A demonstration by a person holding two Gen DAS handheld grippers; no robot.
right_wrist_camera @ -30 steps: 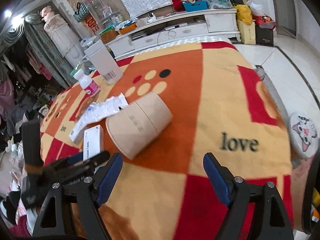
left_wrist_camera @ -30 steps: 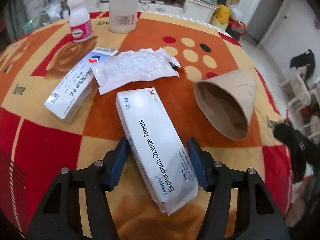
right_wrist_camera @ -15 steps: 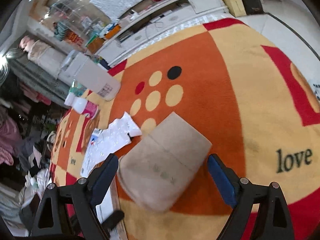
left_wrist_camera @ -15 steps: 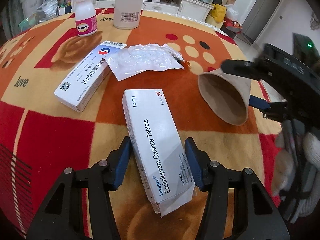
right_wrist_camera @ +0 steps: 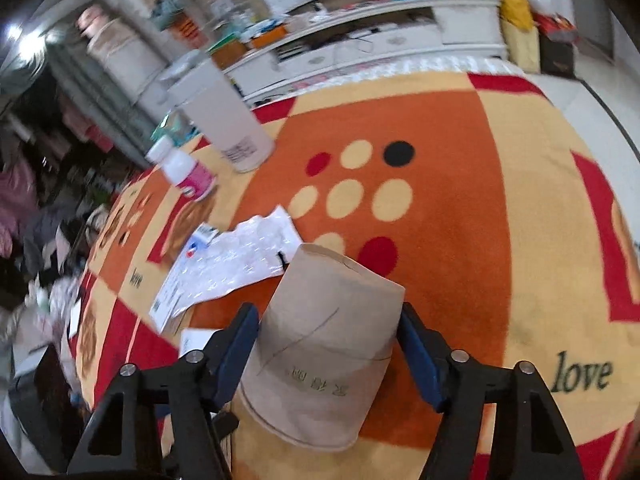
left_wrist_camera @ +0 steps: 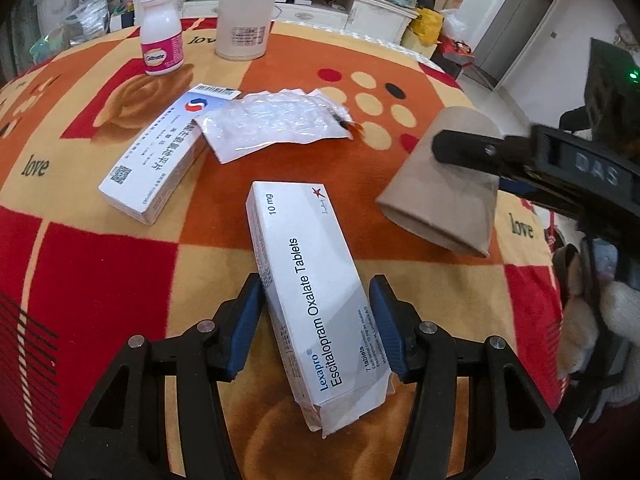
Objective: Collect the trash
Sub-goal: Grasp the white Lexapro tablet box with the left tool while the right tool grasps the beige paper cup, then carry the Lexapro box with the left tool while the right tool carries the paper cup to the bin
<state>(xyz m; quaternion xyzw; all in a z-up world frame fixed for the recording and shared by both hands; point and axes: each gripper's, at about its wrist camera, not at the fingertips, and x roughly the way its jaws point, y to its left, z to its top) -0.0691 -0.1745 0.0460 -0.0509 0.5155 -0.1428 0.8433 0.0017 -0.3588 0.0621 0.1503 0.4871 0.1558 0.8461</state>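
Observation:
A long white Lexapro tablet box (left_wrist_camera: 296,240) lies lengthwise on the patterned cloth. My left gripper (left_wrist_camera: 316,324) is shut on its near half, with a blue pad against each long side. A brown paper cup (right_wrist_camera: 320,360) lies on its side to the right of the box. My right gripper (right_wrist_camera: 326,320) straddles the cup and its jaws are closing, both pads pressing on the walls. In the left wrist view the cup (left_wrist_camera: 436,200) has a flattened mouth, and one black right finger (left_wrist_camera: 460,148) lies across it.
A second white medicine box (left_wrist_camera: 156,164) and a clear plastic wrapper (left_wrist_camera: 272,124) lie behind the Lexapro box. A pink-labelled pill bottle (left_wrist_camera: 162,40) and a tall white container (left_wrist_camera: 244,12) stand at the back. The table's edge (left_wrist_camera: 532,264) falls away at the right.
My right gripper moved in over the paper cup and closed on it, flattening its mouth. The left gripper stayed around the Lexapro box, its jaws a little narrower.

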